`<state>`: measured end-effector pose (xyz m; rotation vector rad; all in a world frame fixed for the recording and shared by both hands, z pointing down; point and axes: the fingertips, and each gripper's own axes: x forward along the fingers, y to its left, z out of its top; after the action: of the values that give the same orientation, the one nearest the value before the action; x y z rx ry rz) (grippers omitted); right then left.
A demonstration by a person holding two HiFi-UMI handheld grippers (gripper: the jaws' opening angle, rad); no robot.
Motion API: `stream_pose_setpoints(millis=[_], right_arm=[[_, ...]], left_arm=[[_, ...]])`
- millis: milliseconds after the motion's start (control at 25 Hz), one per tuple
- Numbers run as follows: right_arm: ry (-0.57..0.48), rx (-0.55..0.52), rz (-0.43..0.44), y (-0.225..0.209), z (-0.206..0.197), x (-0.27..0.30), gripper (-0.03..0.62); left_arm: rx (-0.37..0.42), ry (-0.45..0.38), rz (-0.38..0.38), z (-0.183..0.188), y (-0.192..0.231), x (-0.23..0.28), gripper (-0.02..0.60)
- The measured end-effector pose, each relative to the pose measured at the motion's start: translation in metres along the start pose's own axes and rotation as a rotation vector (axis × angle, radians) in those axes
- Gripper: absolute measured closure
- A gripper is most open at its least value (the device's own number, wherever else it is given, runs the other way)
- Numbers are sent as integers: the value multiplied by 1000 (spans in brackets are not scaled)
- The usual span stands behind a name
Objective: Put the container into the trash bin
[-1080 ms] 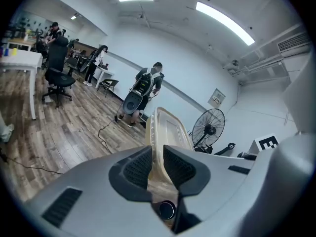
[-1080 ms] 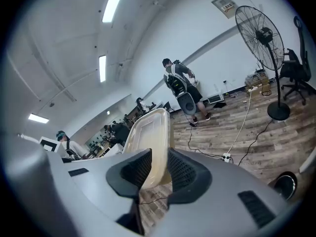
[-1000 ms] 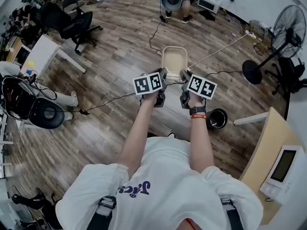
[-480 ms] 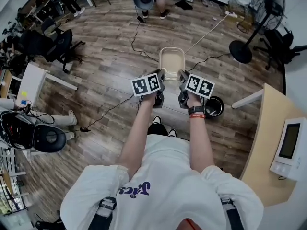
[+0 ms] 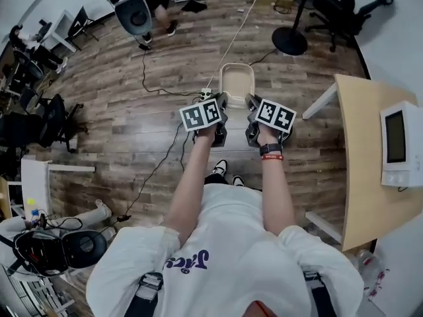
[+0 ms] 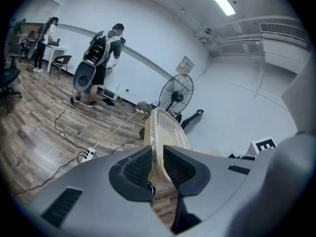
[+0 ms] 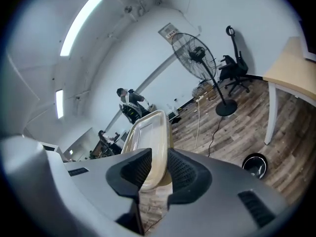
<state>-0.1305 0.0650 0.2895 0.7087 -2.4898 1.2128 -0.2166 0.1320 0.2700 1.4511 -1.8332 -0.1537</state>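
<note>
A beige plastic container [image 5: 237,83] is carried out in front of the person, above the wooden floor, with a gripper on each side. My left gripper [image 5: 223,103] is shut on its left rim, and in the left gripper view the container [image 6: 163,132] stands on edge between the pads of that gripper [image 6: 158,168]. My right gripper [image 5: 252,103] is shut on the right rim, with the container [image 7: 148,135] pinched between the pads of the right gripper [image 7: 159,169]. A round black trash bin [image 7: 255,165] stands on the floor at the lower right of the right gripper view. The head view does not show it.
A light wooden table [image 5: 367,177] with a white device [image 5: 398,144] on it stands at the right. A standing fan's base [image 5: 289,41] and a power strip [image 5: 204,96] with cables lie ahead. A person with a backpack [image 5: 134,12] stands at the far left, near office chairs [image 5: 46,121].
The person has turned with the container held in both grippers, so the room has swung round. The table is now close at the right, and the black bin has left the head view.
</note>
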Motion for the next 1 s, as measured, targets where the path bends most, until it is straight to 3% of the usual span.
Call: stream_pose_setpoints(millis=[240, 600, 1000], right_arm=[[-122, 81, -110, -46, 22, -27, 474], [-246, 155, -275, -80, 45, -51, 474], [-333, 237, -433, -102, 19, -58, 474]], left_arm=[[71, 91, -135, -9, -41, 45, 499], [137, 211, -305, -10, -80, 90, 499], [207, 360, -425, -37, -79, 113, 499]])
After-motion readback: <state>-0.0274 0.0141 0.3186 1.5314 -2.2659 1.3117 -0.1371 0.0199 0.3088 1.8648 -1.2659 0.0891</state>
